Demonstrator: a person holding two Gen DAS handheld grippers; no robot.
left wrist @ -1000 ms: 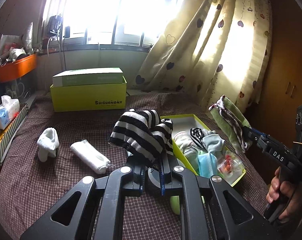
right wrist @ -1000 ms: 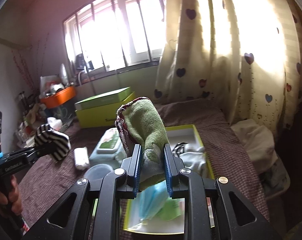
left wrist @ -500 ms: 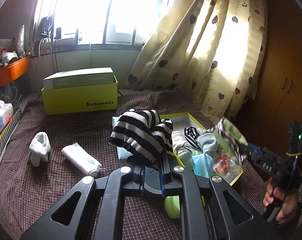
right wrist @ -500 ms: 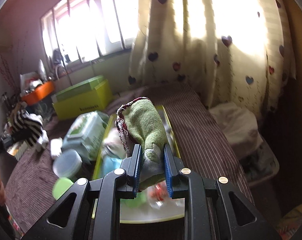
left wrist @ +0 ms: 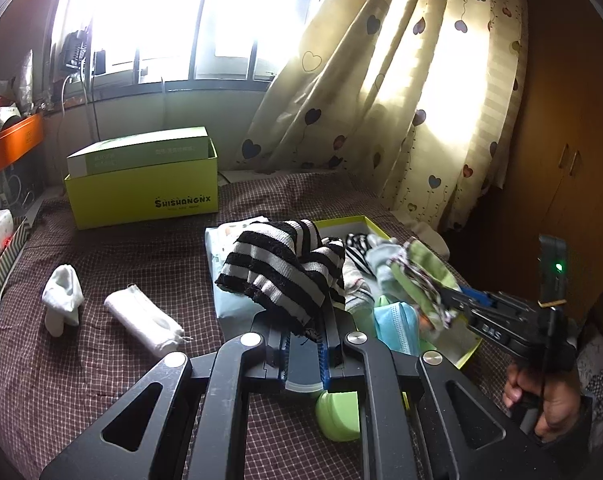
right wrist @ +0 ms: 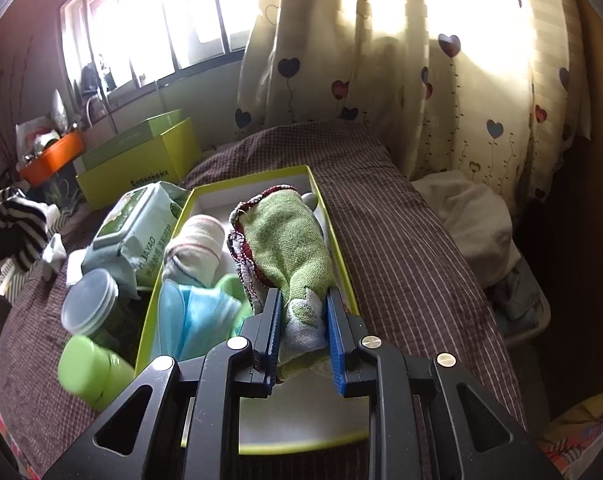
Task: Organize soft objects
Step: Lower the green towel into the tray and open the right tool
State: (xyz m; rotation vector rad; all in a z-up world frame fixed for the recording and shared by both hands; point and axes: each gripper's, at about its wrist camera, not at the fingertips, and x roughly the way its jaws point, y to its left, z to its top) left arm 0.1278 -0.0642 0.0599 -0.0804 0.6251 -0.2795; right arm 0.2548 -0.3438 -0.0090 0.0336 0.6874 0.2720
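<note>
My left gripper (left wrist: 304, 332) is shut on a black-and-white striped sock (left wrist: 277, 276), held above the bed beside the yellow-green tray (left wrist: 365, 220). My right gripper (right wrist: 301, 312) is shut on a green knitted sock (right wrist: 289, 240) with a red-and-white cuff. It hangs low over the tray (right wrist: 253, 178), just above its contents. In the tray lie a rolled white sock (right wrist: 197, 248), blue face masks (right wrist: 197, 316) and other small socks. The left wrist view shows the green sock (left wrist: 421, 276) and a hand (left wrist: 549, 400) at the right. The striped sock (right wrist: 13, 224) appears at the far left of the right wrist view.
Two white socks (left wrist: 61, 296) (left wrist: 141, 320) lie on the checked bedcover. A wet-wipes pack (right wrist: 137, 232), a lidded jar (right wrist: 87, 304) and a green bottle (right wrist: 89, 372) sit left of the tray. A yellow-green box (left wrist: 141, 188) stands at the back. White cloth (right wrist: 469, 216) lies beside the bed.
My right gripper has come down with the green sock from high above the bed to just over the tray. My left gripper has drifted slightly toward the tray, still holding the striped sock.
</note>
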